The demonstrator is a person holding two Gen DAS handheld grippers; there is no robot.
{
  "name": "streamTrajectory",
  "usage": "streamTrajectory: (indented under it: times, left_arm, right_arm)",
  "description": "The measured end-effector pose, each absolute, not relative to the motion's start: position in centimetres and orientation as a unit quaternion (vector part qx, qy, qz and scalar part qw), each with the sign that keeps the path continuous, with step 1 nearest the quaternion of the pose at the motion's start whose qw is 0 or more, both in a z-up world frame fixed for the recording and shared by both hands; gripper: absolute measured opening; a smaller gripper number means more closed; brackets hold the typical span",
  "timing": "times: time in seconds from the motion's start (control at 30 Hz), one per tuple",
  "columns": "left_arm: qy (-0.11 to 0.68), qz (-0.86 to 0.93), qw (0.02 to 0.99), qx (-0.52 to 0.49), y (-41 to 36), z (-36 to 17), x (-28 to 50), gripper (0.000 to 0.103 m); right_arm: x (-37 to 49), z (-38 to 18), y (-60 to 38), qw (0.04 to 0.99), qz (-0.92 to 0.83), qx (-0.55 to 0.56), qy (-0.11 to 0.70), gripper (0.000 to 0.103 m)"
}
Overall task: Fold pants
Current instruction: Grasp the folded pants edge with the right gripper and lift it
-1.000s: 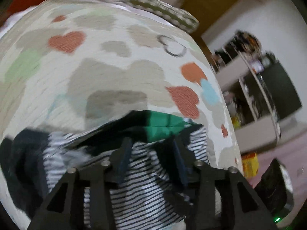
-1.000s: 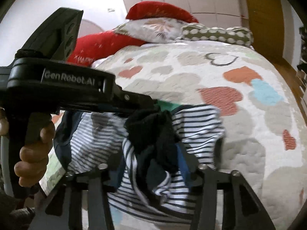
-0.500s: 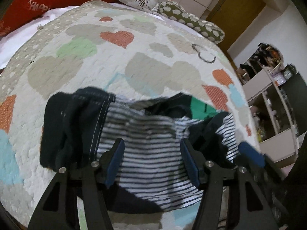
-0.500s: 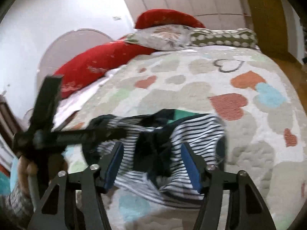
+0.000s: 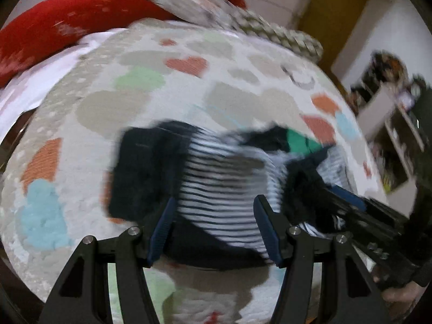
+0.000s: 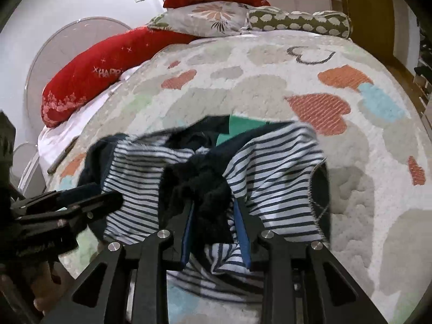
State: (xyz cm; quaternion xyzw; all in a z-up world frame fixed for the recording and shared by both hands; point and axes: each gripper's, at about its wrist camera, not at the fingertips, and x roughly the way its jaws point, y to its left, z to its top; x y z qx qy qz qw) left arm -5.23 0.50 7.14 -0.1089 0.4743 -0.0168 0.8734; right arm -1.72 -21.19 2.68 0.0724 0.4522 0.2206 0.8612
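Observation:
Navy-and-white striped pants (image 5: 224, 183) with dark navy parts and a green patch lie crumpled on the quilt. My left gripper (image 5: 214, 216) hovers open above their near edge, with nothing pinched between its blue pads. In the right wrist view it (image 6: 102, 197) reaches in from the left over the striped cloth. My right gripper (image 6: 216, 216) is closing its jaws on a dark bunched fold in the middle of the pants (image 6: 275, 167), and the fold fills the gap between the pads. Blurred, the right gripper (image 5: 324, 189) also enters the left wrist view from the right.
The bed has a white quilt (image 6: 270, 89) with coloured hearts. Red pillows (image 6: 102, 70), a floral pillow (image 6: 210, 19) and a spotted bolster (image 6: 297, 21) line the far end. A round white fan (image 6: 54, 48) stands left of the bed, shelves (image 5: 391, 124) to the right.
My left gripper opened, backed off the cloth and swung left. The right gripper's jaws narrowed from wide onto the dark fold.

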Motion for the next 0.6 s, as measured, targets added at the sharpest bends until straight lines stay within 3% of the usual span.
streamTrajectory:
  times: [0.07,0.23,0.33,0.6]
  left_arm:
    - [0.461,0.005,0.876,-0.144,3.6,7.6,-5.8,0.065]
    - [0.458,0.048,0.858,-0.227,10.6,5.9,-7.3,0.063]
    - [0.470,0.051,0.843,-0.255,13.4,4.2,-8.3,0.041]
    - [0.450,0.030,0.840,-0.301,16.4,3.5,-10.8,0.038]
  right_arm:
    - [-2.2,4.6,-21.3,0.869,0.220,0.063,0.439,0.033]
    - [-2.7,8.3,-18.8,0.871,0.249,0.042,0.421,0.059]
    - [-2.0,8.9,-14.8,0.856,0.283,0.028,0.431,0.060]
    - [0.9,5.6,-2.6,0.798,0.323,-0.019,0.509,0.067]
